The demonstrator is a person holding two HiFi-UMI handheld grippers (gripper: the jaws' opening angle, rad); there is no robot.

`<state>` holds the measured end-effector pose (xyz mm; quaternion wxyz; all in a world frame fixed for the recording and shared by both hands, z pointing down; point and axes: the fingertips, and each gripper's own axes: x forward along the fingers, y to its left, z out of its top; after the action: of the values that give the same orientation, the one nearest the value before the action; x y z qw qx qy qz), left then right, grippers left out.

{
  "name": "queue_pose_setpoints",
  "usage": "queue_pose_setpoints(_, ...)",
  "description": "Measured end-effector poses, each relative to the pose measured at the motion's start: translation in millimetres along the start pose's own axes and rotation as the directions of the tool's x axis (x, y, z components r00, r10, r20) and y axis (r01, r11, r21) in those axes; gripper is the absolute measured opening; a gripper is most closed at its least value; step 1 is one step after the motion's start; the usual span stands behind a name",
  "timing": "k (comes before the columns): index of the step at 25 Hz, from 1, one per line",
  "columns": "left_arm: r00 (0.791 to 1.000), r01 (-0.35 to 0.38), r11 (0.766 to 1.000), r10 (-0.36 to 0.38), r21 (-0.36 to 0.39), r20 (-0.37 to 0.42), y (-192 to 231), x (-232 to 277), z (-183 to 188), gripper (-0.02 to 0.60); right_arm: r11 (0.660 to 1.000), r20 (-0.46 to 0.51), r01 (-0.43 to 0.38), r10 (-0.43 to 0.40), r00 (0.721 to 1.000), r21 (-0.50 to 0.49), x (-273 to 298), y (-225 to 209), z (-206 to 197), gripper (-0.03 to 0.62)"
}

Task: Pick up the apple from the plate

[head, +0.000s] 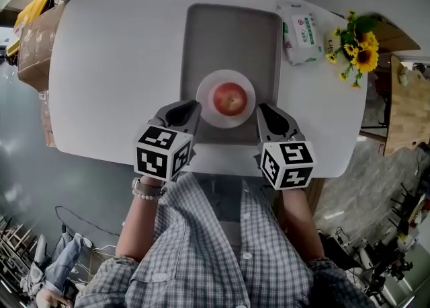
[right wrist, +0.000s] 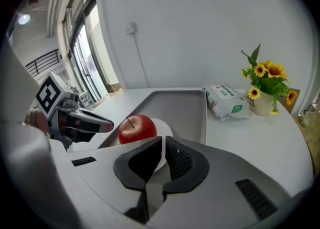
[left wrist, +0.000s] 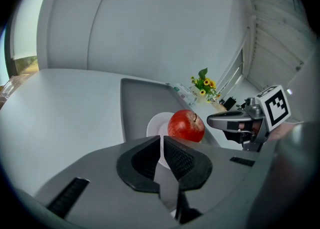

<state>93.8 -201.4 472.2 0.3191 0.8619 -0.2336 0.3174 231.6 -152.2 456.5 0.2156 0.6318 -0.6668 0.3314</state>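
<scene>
The apple (head: 230, 99), red with a yellowish patch near the stem, sat in the middle of a small white plate (head: 205, 109), stem up. Nothing gripped it and nothing touched it. The plate lay at the near end of a grey tray (head: 232, 37), and the tray lay on a white table (head: 114, 64).

The left gripper (head: 187, 110) hovered just beside the plate on its left, its tip over the tray's near left corner. In the left gripper view its jaws were pressed together, with only a thin seam between the ribbed pads (left wrist: 177, 159) and nothing caught in them. The apple (left wrist: 186, 126) stood just beyond the tip and a little to the right.

The right gripper (head: 269, 114) mirrored it just beside the plate on the right. Its jaws were likewise closed on each other and empty, seen in the right gripper view as one narrow line between the pads (right wrist: 178, 160). The apple (right wrist: 137, 128) showed beyond the tip and off to the left. Each gripper view also caught the other gripper across the plate, apart from the fruit.

Each gripper carried a marker cube, the left cube (head: 163, 152) and the right cube (head: 287, 163), both near the table's front edge.

At the table's far right lay a packet of wipes (head: 300, 31) just beside the tray, and next to it a vase of sunflowers (head: 356, 44). The person wore a checked shirt (head: 208, 253) and a beaded bracelet (head: 146, 192) on the left wrist.
</scene>
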Motion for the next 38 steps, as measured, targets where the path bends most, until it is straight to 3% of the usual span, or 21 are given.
queue_pose_setpoints(11, 0.993, -0.062, 0.998, 0.059, -0.020, -0.103, 11.3, 18.3, -13.7, 0.012, 1.000, -0.085, -0.007, 0.009, 0.996, 0.022, 18.5, 0.8, -18.3, 0.034)
queue_pose_setpoints(14, 0.990, -0.069, 0.998, 0.067, -0.012, -0.125, 11.2, 20.8, -16.6, 0.087, 0.999, -0.091, -0.012, 0.015, 0.996, 0.036, 20.5, 1.9, -20.4, 0.034)
queue_pose_setpoints(16, 0.988, -0.082, 0.997, 0.081, -0.005, -0.129, 12.2, 21.9, -17.4, 0.092, 0.999, -0.094, -0.010, 0.014, 0.995, 0.037, 22.2, 0.9, -20.8, 0.035)
queue_pose_setpoints(22, 0.983, -0.090, 0.993, 0.076, -0.073, -0.170, 14.3, 28.2, -24.9, 0.092, 0.997, -0.140, -0.019, 0.030, 0.990, 0.079, 28.1, -1.5, -29.1, 0.091)
queue_pose_setpoints(38, 0.981, -0.081, 0.981, 0.047, -0.178, -0.189, 15.9, 38.6, -28.9, 0.091, 0.982, -0.209, -0.006, 0.046, 0.977, 0.190, 40.6, -1.5, -44.3, 0.091)
